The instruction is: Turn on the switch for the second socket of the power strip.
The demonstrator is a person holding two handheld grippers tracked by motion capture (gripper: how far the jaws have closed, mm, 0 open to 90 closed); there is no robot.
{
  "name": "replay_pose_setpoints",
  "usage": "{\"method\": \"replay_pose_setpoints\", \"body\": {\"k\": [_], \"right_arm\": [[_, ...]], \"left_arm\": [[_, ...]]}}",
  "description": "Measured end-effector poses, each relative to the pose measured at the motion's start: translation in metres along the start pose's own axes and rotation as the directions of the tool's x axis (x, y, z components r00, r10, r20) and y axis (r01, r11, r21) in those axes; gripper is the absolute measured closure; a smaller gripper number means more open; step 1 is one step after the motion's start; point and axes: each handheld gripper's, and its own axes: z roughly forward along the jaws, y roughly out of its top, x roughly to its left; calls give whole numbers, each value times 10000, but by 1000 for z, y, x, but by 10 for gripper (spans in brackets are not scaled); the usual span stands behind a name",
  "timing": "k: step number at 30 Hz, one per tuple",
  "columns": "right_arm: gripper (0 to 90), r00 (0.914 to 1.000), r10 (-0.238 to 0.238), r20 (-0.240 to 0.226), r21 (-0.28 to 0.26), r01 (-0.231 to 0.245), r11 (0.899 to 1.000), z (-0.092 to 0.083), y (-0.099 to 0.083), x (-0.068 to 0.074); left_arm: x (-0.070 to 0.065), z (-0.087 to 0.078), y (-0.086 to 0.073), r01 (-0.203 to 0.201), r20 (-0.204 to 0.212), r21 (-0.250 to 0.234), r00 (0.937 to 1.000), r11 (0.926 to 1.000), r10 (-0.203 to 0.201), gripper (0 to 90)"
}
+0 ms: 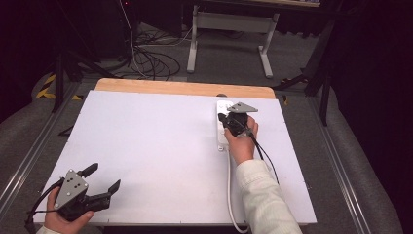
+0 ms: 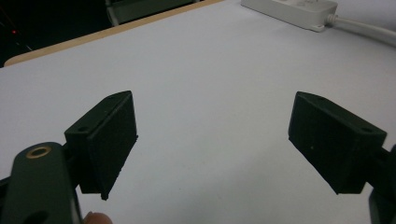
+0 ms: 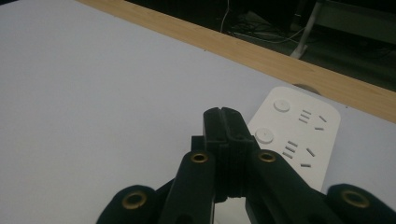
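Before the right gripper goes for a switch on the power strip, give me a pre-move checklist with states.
1. Right gripper jaws shut for pressing: ok.
2. Gripper above the power strip: ok.
3. Round buttons unobstructed: ok.
4. Tip touching a button: cannot tell.
5. Left gripper open, apart from the strip at the table's near corner: ok.
6. Strip cord lies beside the right sleeve; snag risk: cannot tell.

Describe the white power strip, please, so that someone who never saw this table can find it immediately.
Start at the white table with the wooden strip along its far edge. On its right half, near that far edge, lies the white power strip, under the right hand-held gripper, whose jaws are closed. It has round buttons beside its sockets and a white cable running to the near edge.
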Motion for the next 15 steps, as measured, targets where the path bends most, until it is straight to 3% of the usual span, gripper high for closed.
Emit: {"method": "replay_pose_setpoints", "body": {"k": [10, 13, 14, 15], "right_arm": [[900, 9992, 29, -398, -276, -40, 9996, -22, 5, 3], [806, 9984, -33, -567, -231, 20, 9997, -26, 6, 6], [730, 9982, -175, -566, -264, 161, 9995, -29, 7, 8], [730, 9982, -175, -566, -264, 161, 9995, -29, 7, 8]], "left_arm": [[0, 1, 0, -50, 7, 60, 10000, 10000, 50, 160], [0, 1, 0, -59, 5, 61, 10000, 10000, 59, 160], [0, 1, 0, -95, -6, 87, 10000, 9999, 95, 160], [0, 1, 0, -85, -15, 89, 10000, 9999, 85, 160]]}}
